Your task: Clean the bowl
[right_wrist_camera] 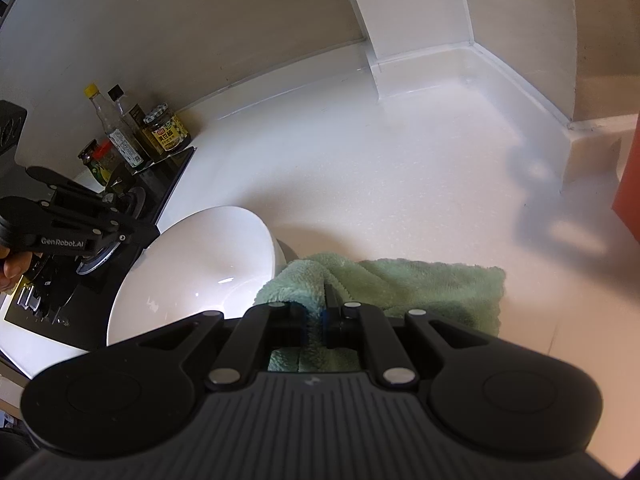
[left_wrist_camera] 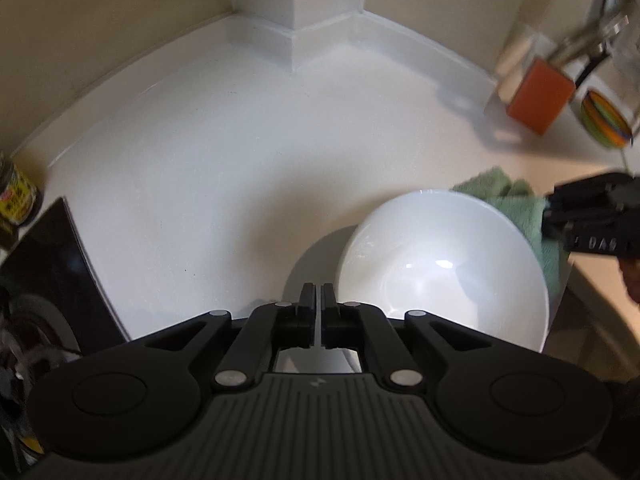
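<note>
A white bowl (left_wrist_camera: 440, 264) is tilted above the white counter, held by its near rim in my left gripper (left_wrist_camera: 318, 300), whose jaws are shut on the rim. The bowl also shows in the right wrist view (right_wrist_camera: 192, 272), with the left gripper (right_wrist_camera: 80, 232) at its left side. My right gripper (right_wrist_camera: 320, 308) is shut on a green cloth (right_wrist_camera: 400, 284) that lies just right of the bowl, touching its outer side. In the left wrist view the cloth (left_wrist_camera: 516, 204) pokes out behind the bowl, next to the right gripper (left_wrist_camera: 592, 216).
A black stove (right_wrist_camera: 120, 264) sits at the left with several sauce bottles and jars (right_wrist_camera: 136, 136) behind it. An orange block (left_wrist_camera: 540, 96) and a striped cup (left_wrist_camera: 604, 120) stand near the tap at the right. Walls and a corner post (left_wrist_camera: 296, 20) bound the counter's back.
</note>
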`<action>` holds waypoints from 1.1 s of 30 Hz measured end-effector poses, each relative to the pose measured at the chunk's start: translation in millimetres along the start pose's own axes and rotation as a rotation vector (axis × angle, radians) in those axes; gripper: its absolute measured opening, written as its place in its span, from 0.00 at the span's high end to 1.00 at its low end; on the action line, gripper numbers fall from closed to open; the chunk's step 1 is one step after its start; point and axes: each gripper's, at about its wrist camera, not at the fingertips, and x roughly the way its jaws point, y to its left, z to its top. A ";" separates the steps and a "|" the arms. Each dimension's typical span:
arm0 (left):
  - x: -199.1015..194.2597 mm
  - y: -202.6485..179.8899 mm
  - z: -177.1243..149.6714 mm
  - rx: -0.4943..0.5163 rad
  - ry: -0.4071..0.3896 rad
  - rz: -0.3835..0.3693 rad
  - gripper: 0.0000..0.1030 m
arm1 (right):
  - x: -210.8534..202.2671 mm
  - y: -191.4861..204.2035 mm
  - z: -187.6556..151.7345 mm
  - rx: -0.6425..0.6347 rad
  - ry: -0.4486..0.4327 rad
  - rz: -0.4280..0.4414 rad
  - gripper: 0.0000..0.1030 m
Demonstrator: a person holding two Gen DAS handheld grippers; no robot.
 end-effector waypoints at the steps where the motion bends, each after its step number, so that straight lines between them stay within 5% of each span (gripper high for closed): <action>1: -2.9 2.1 -0.1 -0.022 -0.011 -0.006 0.86 | 0.4 -0.3 0.1 0.000 0.000 0.001 0.94; 3: -4.4 3.4 -0.6 -0.041 -0.016 -0.020 0.80 | 0.9 -1.5 0.1 0.005 -0.001 0.004 0.94; 11: 15.7 -12.2 -7.8 0.028 0.075 0.002 0.84 | 2.2 -4.6 -1.4 0.018 -0.004 0.009 0.94; 12: 17.0 -16.2 -8.1 0.065 0.079 0.009 0.93 | 2.5 -4.9 -1.6 0.020 -0.004 0.010 0.94; 16: 21.8 -28.7 -6.2 0.235 0.088 0.024 0.91 | 5.0 -6.6 -2.0 0.022 0.001 0.015 0.94; 25: 41.5 -43.7 31.6 0.588 0.103 -0.086 0.92 | 16.3 -11.2 15.5 -0.017 0.004 -0.001 0.94; 33: 13.9 -34.7 5.2 0.244 0.034 0.027 0.89 | 13.2 -12.4 8.4 0.015 -0.013 0.011 0.94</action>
